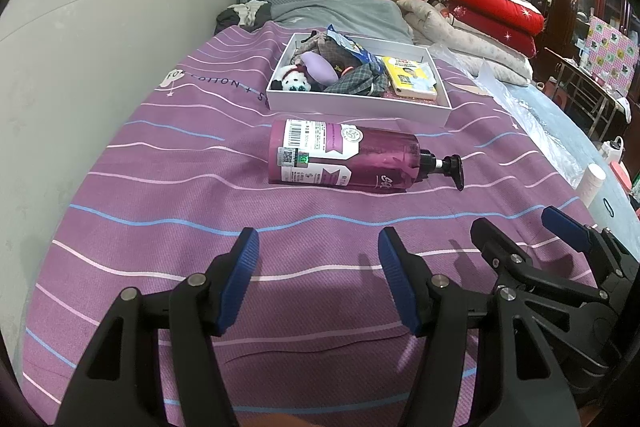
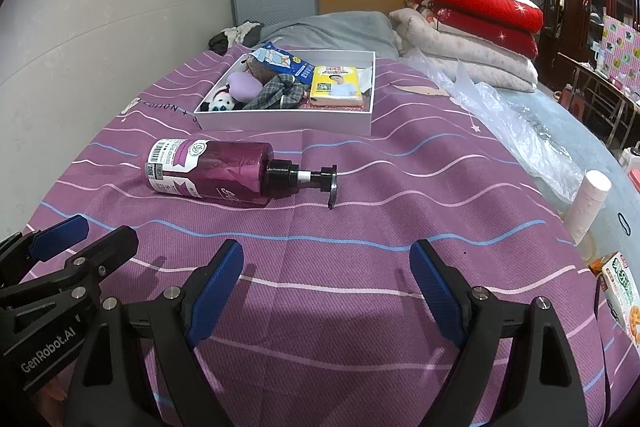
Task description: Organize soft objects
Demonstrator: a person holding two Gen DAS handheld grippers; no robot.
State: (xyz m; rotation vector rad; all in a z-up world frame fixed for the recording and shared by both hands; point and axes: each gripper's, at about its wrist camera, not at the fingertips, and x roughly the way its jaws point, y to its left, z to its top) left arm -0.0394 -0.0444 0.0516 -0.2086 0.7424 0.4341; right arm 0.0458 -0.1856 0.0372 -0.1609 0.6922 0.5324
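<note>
A white box [image 1: 352, 109] [image 2: 288, 121] stands on the purple striped bedspread. It holds a small dalmatian plush [image 1: 294, 79] [image 2: 221, 101], a lilac soft pad [image 1: 318, 67] [image 2: 243, 85], a plaid cloth [image 1: 360, 79] [image 2: 280, 91], a blue packet [image 1: 352, 47] [image 2: 286, 61] and a yellow tissue pack [image 1: 408, 75] [image 2: 336, 87]. A purple pump bottle [image 1: 348, 157] [image 2: 216, 169] lies on its side in front of the box. My left gripper [image 1: 316, 243] is open and empty, low over the bedspread. My right gripper [image 2: 326, 255] is open and empty beside it.
Folded red and white quilts [image 1: 480, 15] [image 2: 476, 23] and a grey pillow [image 2: 332, 27] lie at the head of the bed. Clear plastic sheet [image 2: 512, 131] and a white tube [image 2: 590, 205] lie at the right edge. A snack box [image 2: 622, 291] is at far right. A wall runs along the left.
</note>
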